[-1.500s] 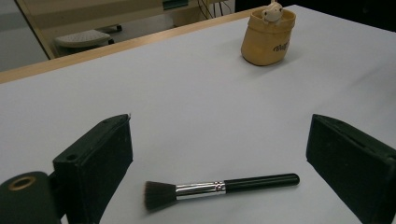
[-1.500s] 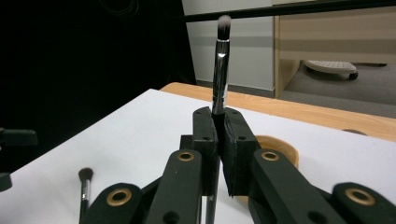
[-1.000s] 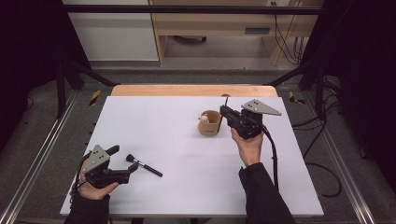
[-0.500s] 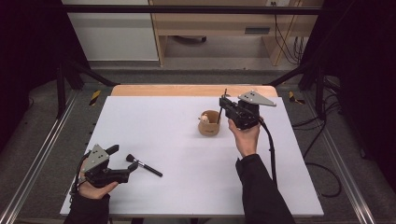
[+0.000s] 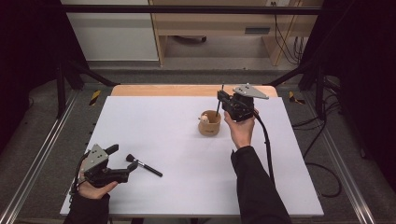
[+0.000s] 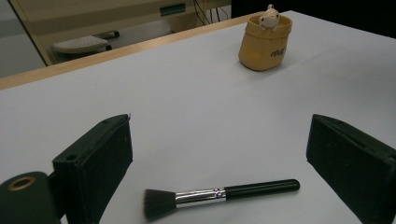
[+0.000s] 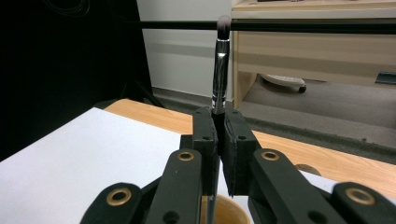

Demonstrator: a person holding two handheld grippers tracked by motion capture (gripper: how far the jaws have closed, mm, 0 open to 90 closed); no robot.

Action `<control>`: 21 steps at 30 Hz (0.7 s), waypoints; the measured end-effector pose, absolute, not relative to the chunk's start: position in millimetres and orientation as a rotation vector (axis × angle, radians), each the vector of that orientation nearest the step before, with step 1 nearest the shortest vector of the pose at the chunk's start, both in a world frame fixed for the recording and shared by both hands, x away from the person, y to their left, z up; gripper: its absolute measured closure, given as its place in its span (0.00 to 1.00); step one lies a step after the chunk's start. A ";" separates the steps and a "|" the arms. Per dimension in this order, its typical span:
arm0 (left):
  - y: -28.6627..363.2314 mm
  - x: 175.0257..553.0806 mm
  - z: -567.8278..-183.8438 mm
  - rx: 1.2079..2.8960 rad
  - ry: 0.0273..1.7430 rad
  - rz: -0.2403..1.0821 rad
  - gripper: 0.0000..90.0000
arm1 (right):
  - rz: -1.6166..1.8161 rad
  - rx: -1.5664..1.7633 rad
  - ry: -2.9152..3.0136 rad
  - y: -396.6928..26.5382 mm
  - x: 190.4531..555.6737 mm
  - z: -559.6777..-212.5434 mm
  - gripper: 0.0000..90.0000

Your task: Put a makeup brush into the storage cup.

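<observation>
A small dark print is showing on the side of the tan cup (image 6: 264, 45) in the left gripper view, low on its wall and towards its right. It is looking like a short word of a few rounded letters, yet the letters are blurring together and are not coming out clearly enough to read. In the high view the same cup (image 5: 209, 125) is standing on the white desk (image 5: 177, 140), and its print is appearing too small to make out. Yellow and black warning stripes are showing on a marker on the floor (image 5: 95, 97) beside the desk's far left corner, carrying no words.
</observation>
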State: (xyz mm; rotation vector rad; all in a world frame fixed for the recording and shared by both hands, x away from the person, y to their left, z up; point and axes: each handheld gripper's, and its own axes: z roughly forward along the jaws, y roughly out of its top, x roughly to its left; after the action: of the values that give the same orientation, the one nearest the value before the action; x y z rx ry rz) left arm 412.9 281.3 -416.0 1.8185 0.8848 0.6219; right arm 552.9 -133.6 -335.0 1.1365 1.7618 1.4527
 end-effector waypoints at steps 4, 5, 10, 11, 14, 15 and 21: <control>281.7 413.0 -416.0 1.816 0.884 0.623 0.07 | 1.446 1.140 1.755 -131.9 559.0 -336.4 0.95; 281.7 413.0 -416.1 1.815 0.885 0.623 0.07 | 1.446 1.140 1.755 -131.9 559.0 -336.4 0.95; 281.6 413.5 -416.4 1.818 0.884 0.626 0.07 | 1.426 1.160 1.754 -131.2 566.9 -343.5 0.95; 281.4 413.6 -416.5 1.819 0.883 0.627 0.07 | 1.423 1.160 1.759 -130.8 568.4 -345.1 0.95; 281.3 413.7 -416.7 1.820 0.884 0.626 0.07 | 1.419 1.163 1.761 -128.1 572.9 -349.9 0.95; 281.5 413.6 -416.7 1.818 0.885 0.627 0.07 | 1.417 1.167 1.763 -127.1 574.1 -351.4 0.95; 281.5 413.2 -416.3 1.814 0.884 0.626 0.07 | 1.386 1.178 1.779 -122.9 581.0 -361.4 0.95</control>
State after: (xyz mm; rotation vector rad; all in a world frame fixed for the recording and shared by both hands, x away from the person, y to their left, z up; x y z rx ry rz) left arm 413.2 281.5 -416.3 1.8143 0.8836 0.6260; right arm 581.0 -122.9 -361.4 1.1785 1.7794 1.3863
